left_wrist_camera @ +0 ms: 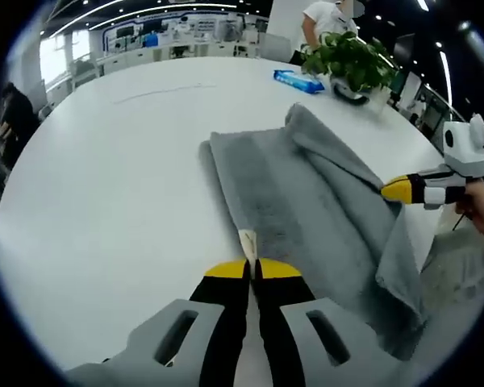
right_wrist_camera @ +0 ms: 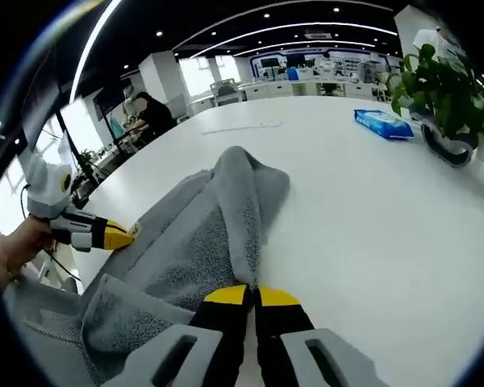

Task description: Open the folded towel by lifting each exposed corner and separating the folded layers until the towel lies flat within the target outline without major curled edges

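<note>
**Both claws pinch the towel**

The towel lies rumpled on the table, stretching ahead of my left claw, which clamps its near edge. My right claw grips the opposite edge. A plant and packet sit beyond.

— What's the towel like under my left gripper?

— Grey terry cloth, matt, with a looped, rough nap; the folded ridge looks thick and soft. A small pale tag, likely woven fabric, sits at my tips.

— And the table?

— Smooth white top with a faint sheen, probably laminate. My 2 jaws look like hard plastic: grey matt bodies, black arms, glossy yellow tips.

— Anything else?

— My right gripper matches. The blue packet looks like shiny plastic film, and the plant has glossy leaves.
</note>
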A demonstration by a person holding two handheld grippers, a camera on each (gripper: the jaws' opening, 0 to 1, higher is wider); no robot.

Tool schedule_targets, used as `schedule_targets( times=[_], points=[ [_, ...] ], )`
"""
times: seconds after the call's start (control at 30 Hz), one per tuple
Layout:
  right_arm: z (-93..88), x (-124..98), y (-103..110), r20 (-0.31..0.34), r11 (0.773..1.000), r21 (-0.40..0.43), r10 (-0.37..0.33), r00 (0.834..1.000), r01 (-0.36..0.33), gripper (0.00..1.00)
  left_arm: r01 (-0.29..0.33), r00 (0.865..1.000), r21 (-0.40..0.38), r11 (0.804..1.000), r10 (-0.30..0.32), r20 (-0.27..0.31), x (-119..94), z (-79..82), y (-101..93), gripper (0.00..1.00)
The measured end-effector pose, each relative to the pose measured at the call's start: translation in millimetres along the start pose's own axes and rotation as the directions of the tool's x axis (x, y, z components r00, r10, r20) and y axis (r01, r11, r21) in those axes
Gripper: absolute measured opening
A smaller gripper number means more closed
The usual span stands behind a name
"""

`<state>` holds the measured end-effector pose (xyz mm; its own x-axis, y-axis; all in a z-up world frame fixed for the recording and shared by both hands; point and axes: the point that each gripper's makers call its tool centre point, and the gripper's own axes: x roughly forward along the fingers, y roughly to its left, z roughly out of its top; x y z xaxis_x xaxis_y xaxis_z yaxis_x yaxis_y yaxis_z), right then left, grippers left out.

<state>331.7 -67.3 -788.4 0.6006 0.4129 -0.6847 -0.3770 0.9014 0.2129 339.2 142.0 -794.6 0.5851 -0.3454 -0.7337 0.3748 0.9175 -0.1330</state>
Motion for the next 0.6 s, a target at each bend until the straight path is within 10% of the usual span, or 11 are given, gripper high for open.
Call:
schedule_targets(
  times=[0.6],
  points=[
    [-11.9,3,-21,-0.049,0.989,-0.114,-0.096,0.994,0.09,0.0,-0.111,0.994,0.098,0.989,0.108,0.036,-1,2.4,22.6,0.03]
  ],
)
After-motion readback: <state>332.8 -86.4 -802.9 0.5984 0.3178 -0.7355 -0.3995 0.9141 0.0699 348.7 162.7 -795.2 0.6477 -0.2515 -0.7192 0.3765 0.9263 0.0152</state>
